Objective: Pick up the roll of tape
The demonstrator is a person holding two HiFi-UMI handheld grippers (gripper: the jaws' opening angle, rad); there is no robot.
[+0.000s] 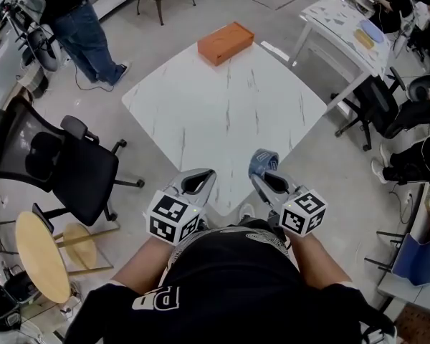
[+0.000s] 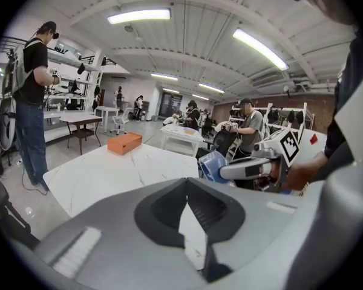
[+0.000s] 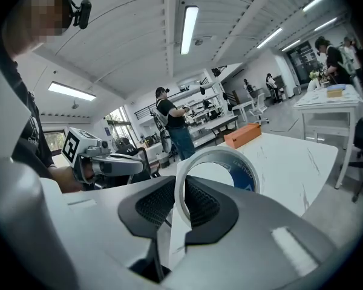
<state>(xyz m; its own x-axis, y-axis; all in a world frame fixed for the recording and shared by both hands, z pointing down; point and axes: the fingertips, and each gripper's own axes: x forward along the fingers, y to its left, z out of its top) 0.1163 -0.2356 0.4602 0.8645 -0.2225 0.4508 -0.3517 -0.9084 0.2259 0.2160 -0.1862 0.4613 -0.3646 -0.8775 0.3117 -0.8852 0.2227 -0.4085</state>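
Roll of tape held off counter, in air just over its near corner, standing on edge. Blue inner face, white rim showing in right gripper view. Right tongs pinching roll's wall, one jaw inside ring, one outside. Left tongs alongside, near right ones, jaws pressed together, nothing between them. White marbled counter bare except orange box at far corner. Black office chair on floor to left. Person in jeans standing beyond it.
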